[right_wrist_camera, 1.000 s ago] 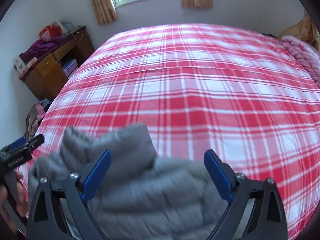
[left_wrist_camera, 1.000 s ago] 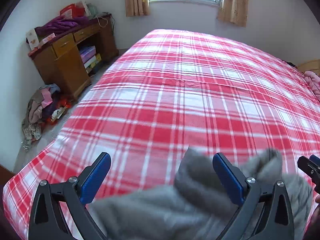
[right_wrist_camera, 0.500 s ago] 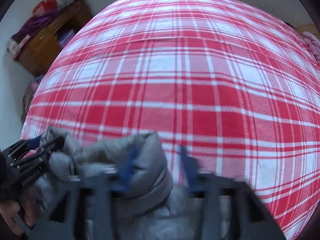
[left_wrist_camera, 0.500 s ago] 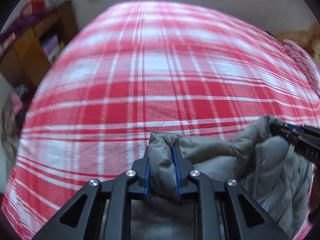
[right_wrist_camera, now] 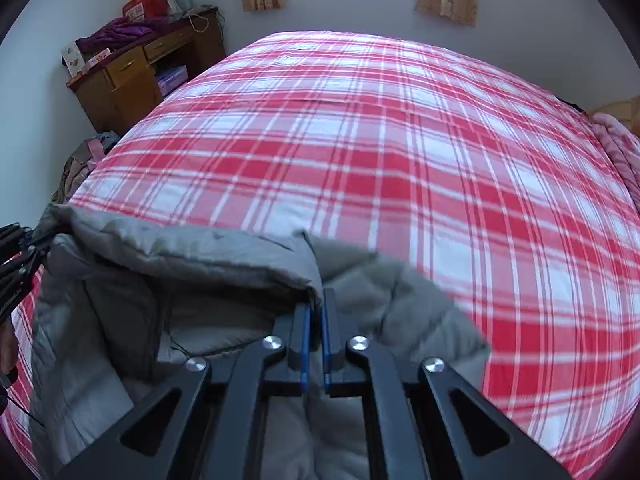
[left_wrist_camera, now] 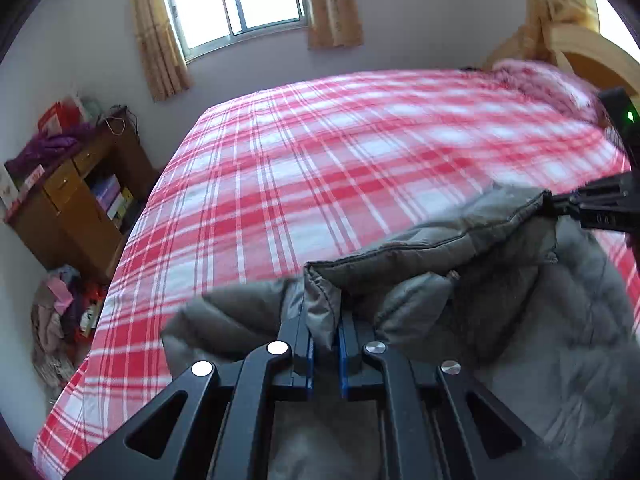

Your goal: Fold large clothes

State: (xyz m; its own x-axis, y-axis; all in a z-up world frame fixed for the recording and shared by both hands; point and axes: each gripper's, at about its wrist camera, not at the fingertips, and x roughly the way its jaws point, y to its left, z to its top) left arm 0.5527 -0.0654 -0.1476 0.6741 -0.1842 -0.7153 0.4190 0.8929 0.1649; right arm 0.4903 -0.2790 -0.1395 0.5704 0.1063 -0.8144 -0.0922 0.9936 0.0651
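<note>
While stretched over the plaid bed (right_wrist_camera: 400,140), grey jacket (left_wrist_camera: 500,320) edge between both pinching grippers: left (left_wrist_camera: 324,344), right (right_wrist_camera: 315,320)

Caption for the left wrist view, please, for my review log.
Left gripper, jaws shut on a grey padded jacket, holds its edge above a red plaid bed; the right gripper pinches the far corner.

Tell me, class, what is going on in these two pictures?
A person holds a gripper in each hand and is handling a grey padded jacket over a bed with a red plaid sheet. The left gripper is shut on one part of the jacket's edge, the right gripper on another. The edge is stretched between them. Nothing is folded yet.
</note>
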